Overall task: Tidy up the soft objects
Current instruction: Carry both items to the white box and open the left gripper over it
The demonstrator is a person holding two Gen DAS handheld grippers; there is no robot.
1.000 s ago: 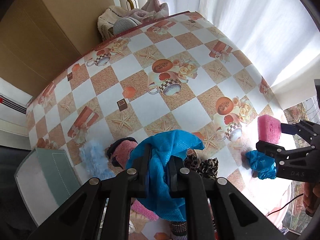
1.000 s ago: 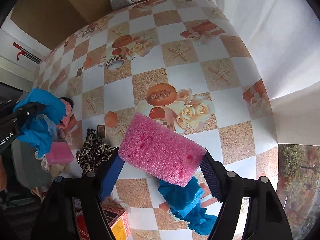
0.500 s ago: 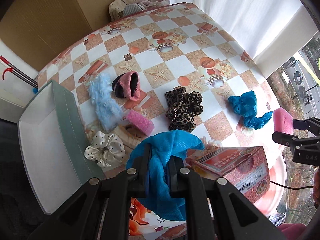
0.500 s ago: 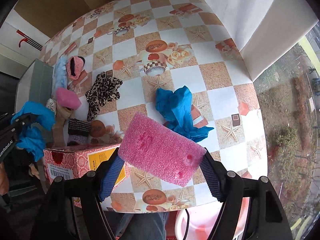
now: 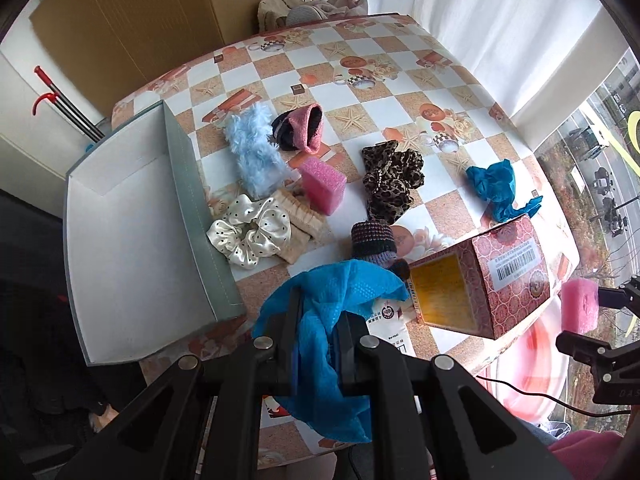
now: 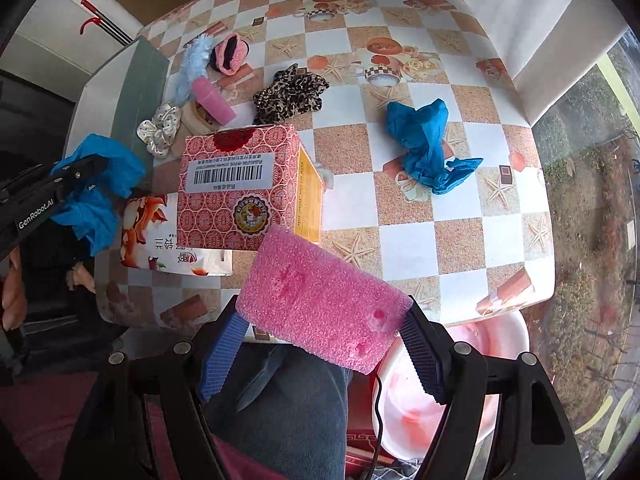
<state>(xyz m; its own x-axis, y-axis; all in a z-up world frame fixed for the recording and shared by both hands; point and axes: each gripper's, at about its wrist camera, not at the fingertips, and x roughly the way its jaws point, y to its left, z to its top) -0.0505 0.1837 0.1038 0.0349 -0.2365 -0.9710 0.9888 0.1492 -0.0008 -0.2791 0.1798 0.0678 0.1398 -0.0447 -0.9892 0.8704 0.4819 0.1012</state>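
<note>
My left gripper (image 5: pixel 316 312) is shut on a blue cloth (image 5: pixel 332 300), held above the table's near edge, right of an open grey box (image 5: pixel 120 240). My right gripper (image 6: pixel 324 320) is shut on a pink foam sponge (image 6: pixel 320 300), held off the table's near edge; it also shows in the left wrist view (image 5: pixel 580 306). On the table lie a second blue cloth (image 5: pixel 496 188), a second pink sponge (image 5: pixel 323 184), a leopard scrunchie (image 5: pixel 392 178), a white dotted scrunchie (image 5: pixel 250 232), a light blue fluffy piece (image 5: pixel 254 154) and a pink-and-black knit piece (image 5: pixel 300 128).
A red patterned carton (image 5: pixel 480 276) lies on its side near the table's front edge, with a printed packet (image 6: pixel 176 240) beside it. A striped knit sock (image 5: pixel 374 240) and a beige band (image 5: pixel 298 220) lie nearby. A pink basin (image 6: pixel 452 384) sits below the table edge.
Both grippers have pulled back and up from the table, each keeping its hold. The grey box, the carton and the table's near edge have come into view.
</note>
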